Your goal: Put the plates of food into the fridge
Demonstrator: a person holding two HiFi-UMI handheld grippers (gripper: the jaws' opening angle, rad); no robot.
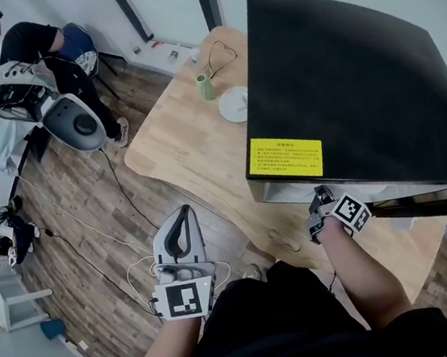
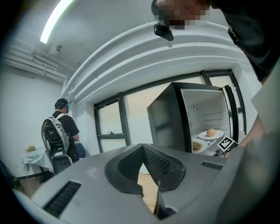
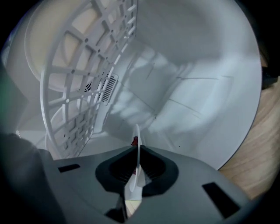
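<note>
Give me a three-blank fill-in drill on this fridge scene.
The right hand-held gripper is shut on the rim of a white ____.
The sticker on top of the black fridge is ____.
The left hand-held gripper holds ____.
Missing words: plate; yellow; nothing.

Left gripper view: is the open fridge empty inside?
No: inside the fridge an upper plate carries a round pale-brown item and a lower plate carries yellowish food.
</note>
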